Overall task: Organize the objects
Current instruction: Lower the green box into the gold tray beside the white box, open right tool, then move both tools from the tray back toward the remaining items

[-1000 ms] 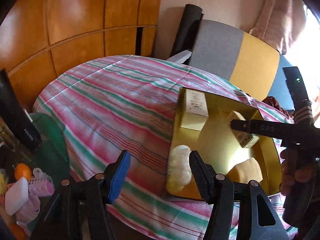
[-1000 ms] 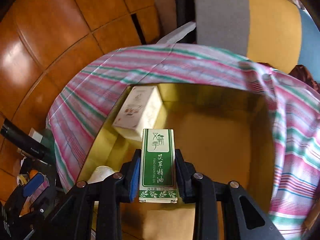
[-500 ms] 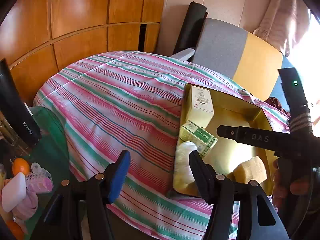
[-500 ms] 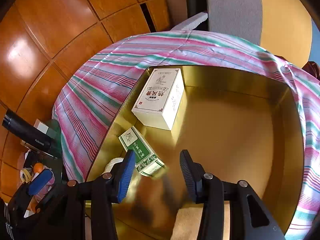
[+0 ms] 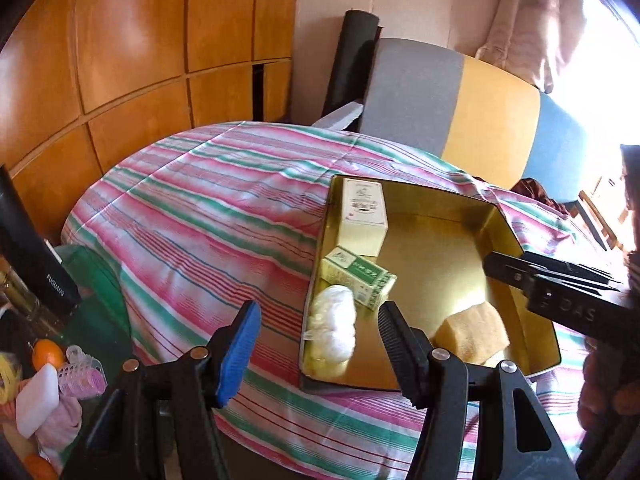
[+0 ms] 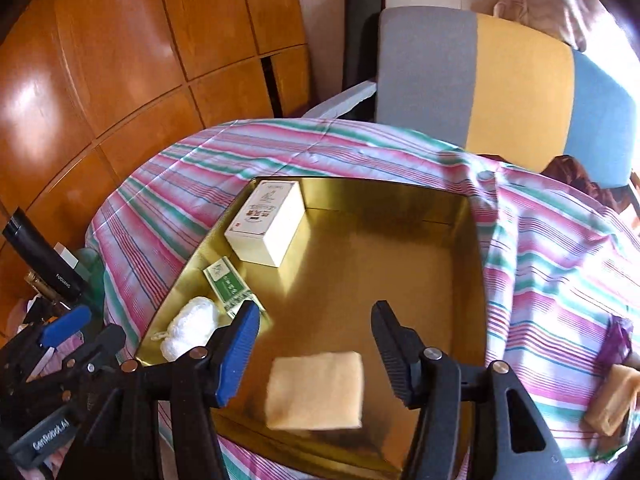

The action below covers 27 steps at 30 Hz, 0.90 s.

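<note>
One green box (image 6: 229, 285) newly released, right claw (image 6: 314, 350) opening.

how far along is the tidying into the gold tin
Done: the gold tin holds the cream box, the green box, a white puff and a yellow sponge. In hand: nothing; the right gripper is opening with nothing gripped, and the left gripper is open and empty. Left: a tan block on the striped cloth, beside the tin.
</note>
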Each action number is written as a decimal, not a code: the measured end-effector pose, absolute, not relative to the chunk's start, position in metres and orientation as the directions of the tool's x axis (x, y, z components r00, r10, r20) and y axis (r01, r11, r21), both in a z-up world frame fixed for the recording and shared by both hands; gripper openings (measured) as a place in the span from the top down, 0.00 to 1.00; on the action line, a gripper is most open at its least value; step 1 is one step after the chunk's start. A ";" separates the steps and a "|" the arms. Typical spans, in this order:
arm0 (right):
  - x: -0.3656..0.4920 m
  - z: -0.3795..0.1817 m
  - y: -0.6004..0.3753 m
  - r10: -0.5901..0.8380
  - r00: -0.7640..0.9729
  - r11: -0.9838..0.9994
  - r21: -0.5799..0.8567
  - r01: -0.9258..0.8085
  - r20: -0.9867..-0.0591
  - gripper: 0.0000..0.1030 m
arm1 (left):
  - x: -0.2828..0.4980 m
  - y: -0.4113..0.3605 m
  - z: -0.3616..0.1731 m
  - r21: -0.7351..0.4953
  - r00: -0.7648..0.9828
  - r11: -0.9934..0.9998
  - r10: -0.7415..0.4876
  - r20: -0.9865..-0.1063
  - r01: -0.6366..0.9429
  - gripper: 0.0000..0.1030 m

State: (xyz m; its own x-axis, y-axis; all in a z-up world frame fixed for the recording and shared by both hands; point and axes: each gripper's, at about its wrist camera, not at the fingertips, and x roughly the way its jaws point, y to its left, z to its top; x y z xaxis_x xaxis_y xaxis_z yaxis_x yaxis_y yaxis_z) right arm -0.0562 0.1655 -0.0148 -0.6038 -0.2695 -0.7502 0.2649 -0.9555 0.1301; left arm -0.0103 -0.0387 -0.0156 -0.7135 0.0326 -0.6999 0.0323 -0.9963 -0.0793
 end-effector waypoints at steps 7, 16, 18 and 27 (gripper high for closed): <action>-0.034 -0.011 0.203 -0.204 -0.643 -0.975 0.096 0.199 -0.738 0.41 | -0.007 -0.016 -0.010 -0.062 -0.718 -0.998 0.059 -0.694 -0.022 0.40; -0.011 -0.011 0.241 -0.114 -0.680 -0.991 0.036 0.128 -0.724 0.39 | -0.002 0.013 -0.008 -0.034 -0.712 -0.996 0.085 -0.697 -0.086 0.38; -0.007 -0.010 0.255 -0.098 -0.686 -0.994 0.039 0.101 -0.721 0.34 | -0.001 0.019 -0.008 -0.032 -0.709 -0.994 0.094 -0.699 -0.101 0.37; 0.013 -0.002 0.340 0.039 -0.704 -0.997 0.020 -0.076 -0.709 0.26 | 0.000 0.049 -0.008 -0.010 -0.697 -0.984 0.134 -0.704 -0.180 0.29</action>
State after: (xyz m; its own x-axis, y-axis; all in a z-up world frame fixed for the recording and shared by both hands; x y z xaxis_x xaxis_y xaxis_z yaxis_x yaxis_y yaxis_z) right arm 0.0135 0.3404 -0.0020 -0.7041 0.0394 -0.7090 -0.0763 -0.9969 0.0203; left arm -0.0004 0.0494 -0.0083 -0.6974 0.1341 -0.7040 -0.1796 -0.9837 -0.0095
